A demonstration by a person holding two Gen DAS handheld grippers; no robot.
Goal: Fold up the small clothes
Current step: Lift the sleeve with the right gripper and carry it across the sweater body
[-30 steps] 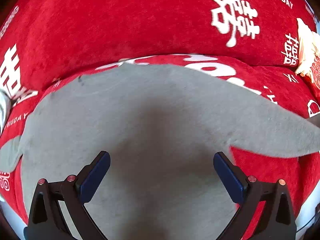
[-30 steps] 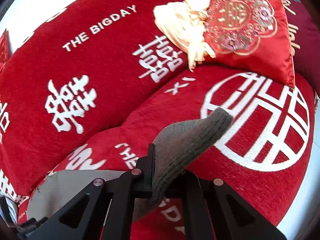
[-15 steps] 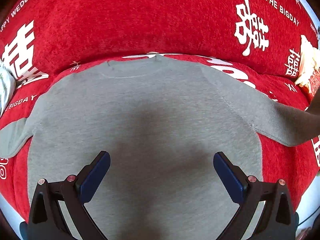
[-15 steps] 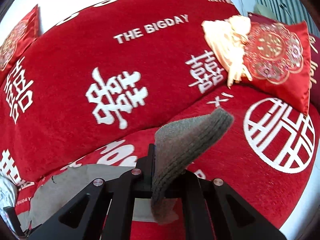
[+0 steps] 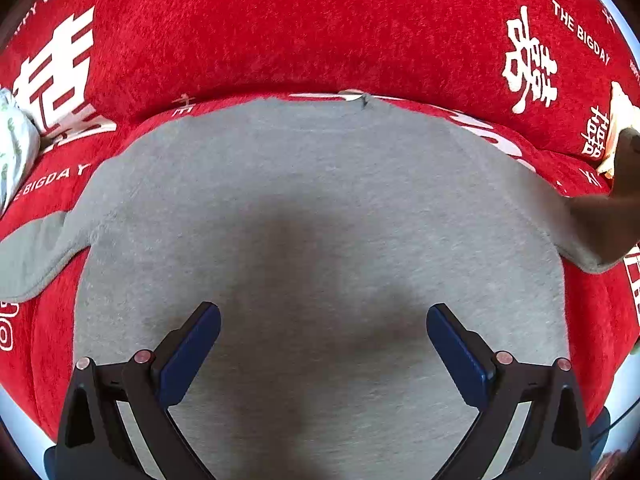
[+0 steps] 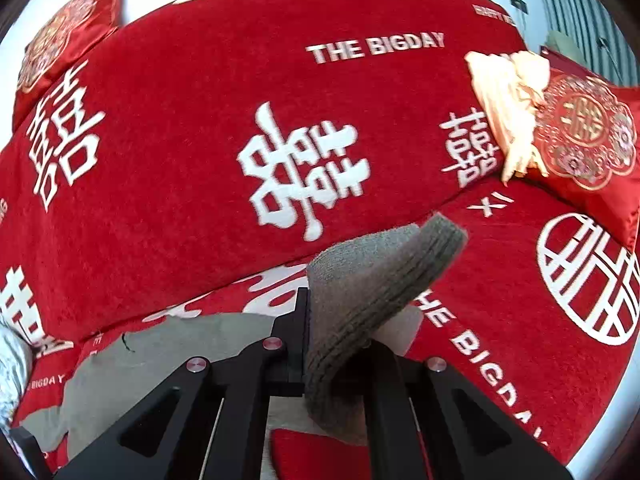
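The sweatshirt point(image 5: 320, 208) is plain light grey, its ribbed cuff point(image 6: 384, 280) a darker grey. The sofa cover point(image 6: 192, 168) is deep red with white double-happiness characters and white lettering, and the cushion point(image 6: 584, 140) is glossy red with a gold and silver floral medallion beside cream fabric point(image 6: 504, 92). The left gripper's pads point(image 5: 188, 356) are dark blue on black fingers.
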